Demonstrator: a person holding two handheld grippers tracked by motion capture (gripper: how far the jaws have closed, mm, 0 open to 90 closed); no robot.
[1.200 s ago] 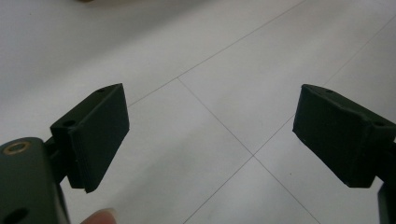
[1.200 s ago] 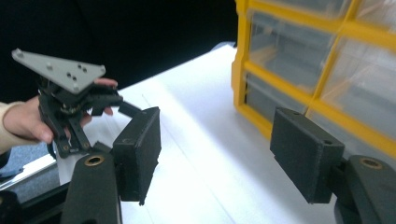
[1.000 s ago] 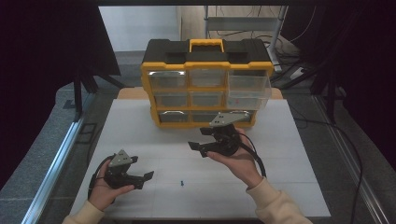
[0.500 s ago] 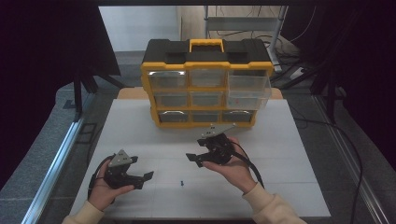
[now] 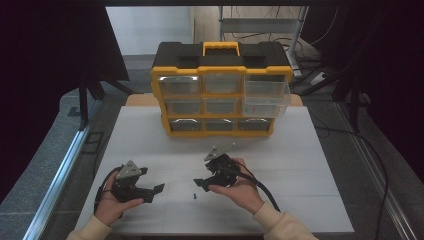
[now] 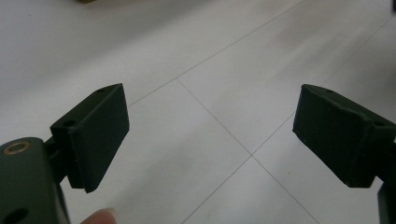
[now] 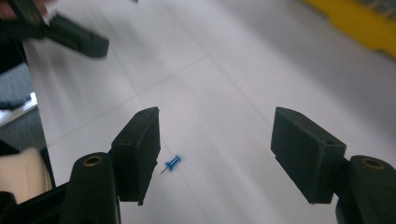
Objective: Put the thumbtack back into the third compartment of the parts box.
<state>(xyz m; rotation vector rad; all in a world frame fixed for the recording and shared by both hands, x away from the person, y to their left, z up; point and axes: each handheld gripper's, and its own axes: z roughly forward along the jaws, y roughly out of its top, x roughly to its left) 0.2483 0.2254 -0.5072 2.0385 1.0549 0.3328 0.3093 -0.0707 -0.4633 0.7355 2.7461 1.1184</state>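
Presumably target is the small blue plastic-headed push pin (image 7: 172, 164) on white table (image 5: 310, 165): light, rigid, sharp-tipped; grip the head; right gripper (image 7: 219, 154) jaws spread wide; left gripper (image 6: 210, 140) likewise apart

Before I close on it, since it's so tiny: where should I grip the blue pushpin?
Grip the blue pushpin by its plastic head, coming from above with the open right gripper. It lies on its side on the table, pin pointing toward the left jaw, so the thin pin probably offers little to pinch.
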